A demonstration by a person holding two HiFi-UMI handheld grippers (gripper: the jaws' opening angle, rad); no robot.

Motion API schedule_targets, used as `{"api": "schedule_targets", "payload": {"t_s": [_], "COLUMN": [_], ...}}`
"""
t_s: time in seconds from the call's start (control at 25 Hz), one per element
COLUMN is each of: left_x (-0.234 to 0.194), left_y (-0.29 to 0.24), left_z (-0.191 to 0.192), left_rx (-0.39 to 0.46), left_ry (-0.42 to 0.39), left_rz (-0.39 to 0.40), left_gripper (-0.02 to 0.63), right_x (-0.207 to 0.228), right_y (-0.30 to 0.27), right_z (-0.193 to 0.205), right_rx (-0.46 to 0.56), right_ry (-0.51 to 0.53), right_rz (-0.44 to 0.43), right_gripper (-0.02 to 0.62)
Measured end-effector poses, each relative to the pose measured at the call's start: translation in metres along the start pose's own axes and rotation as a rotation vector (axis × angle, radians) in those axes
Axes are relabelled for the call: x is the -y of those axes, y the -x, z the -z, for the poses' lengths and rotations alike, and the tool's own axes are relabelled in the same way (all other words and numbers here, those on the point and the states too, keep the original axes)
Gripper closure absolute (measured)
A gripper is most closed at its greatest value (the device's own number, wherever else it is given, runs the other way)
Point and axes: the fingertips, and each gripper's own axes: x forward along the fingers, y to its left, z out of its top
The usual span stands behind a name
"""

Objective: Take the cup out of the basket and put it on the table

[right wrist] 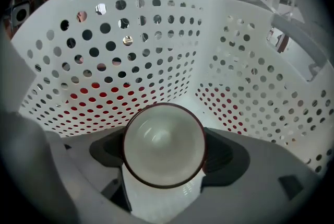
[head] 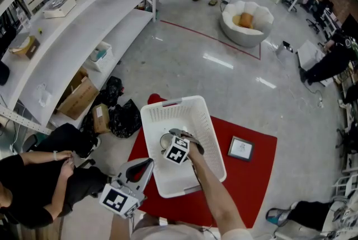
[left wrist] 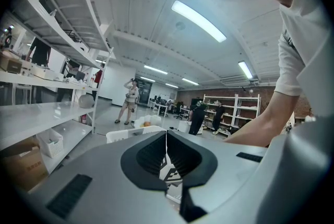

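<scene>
A white perforated basket (head: 168, 107) stands on a red mat (head: 249, 177). Inside it is a pale cup with a dark red rim (right wrist: 164, 144), its mouth facing the right gripper's camera; in the head view only part of the cup's rim (head: 166, 141) shows. My right gripper (head: 179, 135) reaches down into the basket. Its jaws stand wide, one on each side of the cup (right wrist: 164, 152), with the dark pads (right wrist: 107, 152) right at the cup's sides. I see no clear squeeze on it. My left gripper (head: 146, 164) hangs outside the basket's near left corner, its jaws (left wrist: 166, 144) shut on nothing.
A small framed tile (head: 241, 148) lies on the mat right of the basket. A person in black (head: 33, 177) sits at the left. Black bags (head: 123, 117) and cardboard boxes (head: 78, 96) sit under white shelves (head: 67, 26). Basket walls (right wrist: 130, 50) close round the right gripper.
</scene>
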Motion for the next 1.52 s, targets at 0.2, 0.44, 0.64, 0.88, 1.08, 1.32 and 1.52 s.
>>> {"api": "schedule_targets", "payload": {"t_s": [0.2,0.44,0.64,0.88,1.08,1.32,1.52], "left_x": [-0.002,-0.004,-0.002,-0.003,-0.001,0.004,0.007], "left_y": [0.002,0.001,0.0,-0.001,-0.002,-0.004,-0.004], "left_z": [0.001,0.002,-0.001,-0.001,0.0,0.0,0.001], "left_rx": [-0.011,-0.014,-0.005,-0.007,-0.015,-0.014,-0.016], "left_ry": [0.008,0.002,0.0,-0.003,-0.001,0.004,-0.002], "left_rz": [-0.004,-0.006,-0.002,-0.001,0.004,0.013,0.021], "left_gripper": [0.594,0.594,0.594,0.594,0.594,0.594,0.594], "right_x": [0.0,0.001,0.0,-0.001,-0.004,-0.011,-0.015], "right_y": [0.0,-0.001,0.001,0.01,0.025,0.043,0.059], "right_z": [-0.001,-0.001,-0.001,-0.007,-0.014,-0.015,-0.014], "right_rx": [-0.009,-0.01,-0.014,0.001,0.028,0.034,0.053], "right_ry": [0.007,0.001,-0.002,-0.013,-0.034,-0.07,-0.093], "right_rz": [0.001,0.006,0.014,0.013,0.001,-0.017,-0.013], "right_gripper": [0.179,0.181,0.181,0.181,0.181,0.181,0.183]}}
